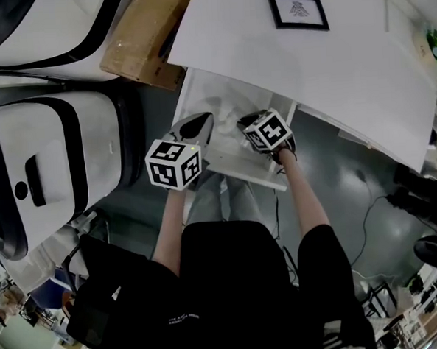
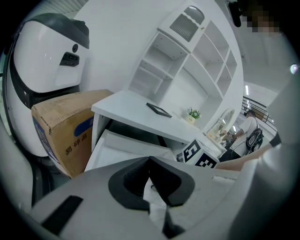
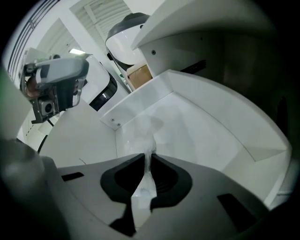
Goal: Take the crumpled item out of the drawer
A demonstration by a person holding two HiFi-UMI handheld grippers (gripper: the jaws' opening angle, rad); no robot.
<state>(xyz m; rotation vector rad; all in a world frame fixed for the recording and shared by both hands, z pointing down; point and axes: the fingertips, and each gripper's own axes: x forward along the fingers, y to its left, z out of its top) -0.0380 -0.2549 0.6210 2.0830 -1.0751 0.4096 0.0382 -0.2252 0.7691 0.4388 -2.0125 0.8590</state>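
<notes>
The white drawer (image 1: 228, 96) stands pulled out from under the white desk (image 1: 330, 75). My right gripper (image 1: 251, 121) reaches into it. In the right gripper view its jaws (image 3: 149, 157) are shut on a crumpled white tissue (image 3: 142, 191), whose bunched end (image 3: 145, 126) rises above the drawer floor (image 3: 211, 126). My left gripper (image 1: 199, 122) hovers over the drawer's left side with its jaws (image 2: 150, 160) shut at the tips. A creased white patch shows in the slit behind them; I cannot tell what it is. The right gripper's marker cube (image 2: 197, 155) shows beside the drawer (image 2: 119, 145).
A cardboard box (image 1: 143, 34) and a big white and black machine (image 1: 48, 166) stand left of the drawer. A framed picture (image 1: 298, 10) lies on the desk. A white shelf unit (image 2: 187, 61) and a small plant (image 2: 193, 113) sit at the desk's far end.
</notes>
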